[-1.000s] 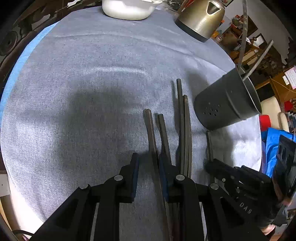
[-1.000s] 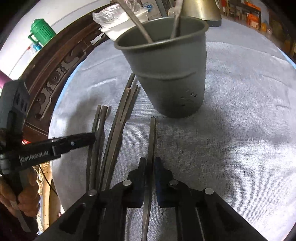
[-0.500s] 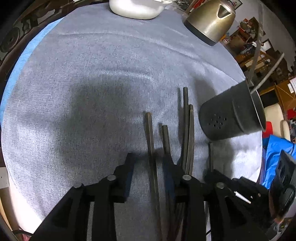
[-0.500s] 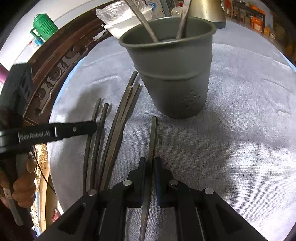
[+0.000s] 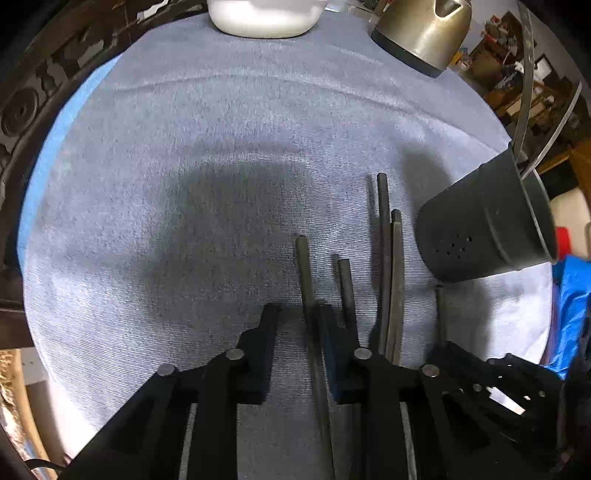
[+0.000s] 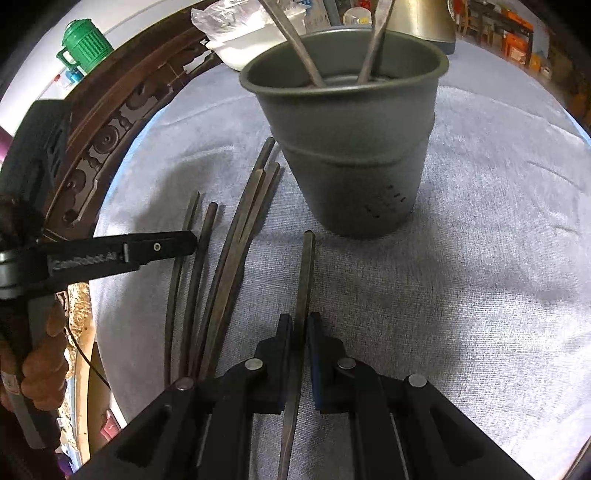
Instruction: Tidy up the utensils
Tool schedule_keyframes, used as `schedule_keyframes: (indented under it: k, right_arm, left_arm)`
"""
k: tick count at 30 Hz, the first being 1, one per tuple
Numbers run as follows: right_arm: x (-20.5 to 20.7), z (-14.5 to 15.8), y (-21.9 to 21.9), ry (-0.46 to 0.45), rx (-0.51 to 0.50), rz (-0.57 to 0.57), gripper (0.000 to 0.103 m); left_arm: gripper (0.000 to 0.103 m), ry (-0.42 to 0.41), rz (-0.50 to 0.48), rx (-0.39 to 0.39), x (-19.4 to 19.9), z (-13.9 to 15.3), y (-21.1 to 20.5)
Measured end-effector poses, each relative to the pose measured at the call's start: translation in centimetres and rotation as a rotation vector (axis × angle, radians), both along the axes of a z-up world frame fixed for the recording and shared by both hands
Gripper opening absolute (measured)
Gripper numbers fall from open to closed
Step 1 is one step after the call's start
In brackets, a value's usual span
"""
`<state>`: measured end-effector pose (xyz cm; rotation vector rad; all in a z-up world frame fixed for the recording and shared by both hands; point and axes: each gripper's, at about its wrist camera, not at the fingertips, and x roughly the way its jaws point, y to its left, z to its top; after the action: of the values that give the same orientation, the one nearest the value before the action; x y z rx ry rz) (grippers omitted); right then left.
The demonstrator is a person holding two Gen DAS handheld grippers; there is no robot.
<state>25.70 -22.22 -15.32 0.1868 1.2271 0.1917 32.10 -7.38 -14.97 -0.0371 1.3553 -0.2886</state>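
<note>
In the right wrist view, the right gripper point(image 6: 300, 328) is sitting at the bottom centre of the frame with its jaws pressed onto a dark utensil handle point(image 6: 306, 273) that is running up toward a grey metal utensil cup point(image 6: 354, 158) in the upper centre. The cup is standing upright on a grey-blue cloth point(image 6: 480, 295), and 2 slim metal handles point(image 6: 295, 40) are leaning inside it. To the left of the held handle, a loose bundle of dark sticks point(image 6: 236, 258) is lying on the cloth just beside the cup's base. The left gripper point(image 6: 184, 242) is reaching in from the left edge, held by a hand point(image 6: 40, 354) at the lower left. In the left wrist view, the left gripper point(image 5: 297, 325) is occupying the bottom centre, its jaws closing with a thin dark stick point(image 5: 306, 280) between them, lying against the right finger while the left finger is standing clear of it. A shorter stick point(image 5: 345, 284) is lying just right of it. A brass-coloured kettle point(image 5: 424, 29) and a white container point(image 5: 262, 14) are sitting along the top edge.
</note>
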Motion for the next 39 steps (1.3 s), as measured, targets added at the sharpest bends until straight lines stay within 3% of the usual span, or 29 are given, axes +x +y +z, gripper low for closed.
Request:
schedule_keyframes:
  k: [7,12,16,21,27,39]
  right_arm:
    - [-0.3,0.3,0.6,-0.011,-0.044,0.018,0.010]
    - [-0.7,0.5,0.7,-0.042,-0.022,0.024,0.007]
    - [-1.8,2.0,0.5,-0.117,0.026,0.035,0.006]
    - [-2.9,4.8,0.5,-0.203,0.070,0.048,0.006]
    - [-4.4,9.1,-0.2,-0.381,0.122,0.038,0.006]
    - [-7.3,16.8,-4.5,-0.785,0.242,-0.087,0.006]
  left_arm:
    - [0.008,-0.016,0.018,-0.007,0.4,-0.3,-0.6]
    - [0.006,-0.029,0.050,-0.040,-0.3,-0.3,-0.4]
    - [0.006,-0.102,0.062,-0.083,-1.4,1.5,0.3]
    - [0.005,-0.230,0.068,-0.167,-2.8,5.7,1.0]
    - [0.005,-0.390,0.045,-0.212,-5.0,10.7,1.6]
    - [0.005,-0.602,0.021,-0.277,-7.4,17.3,1.9]
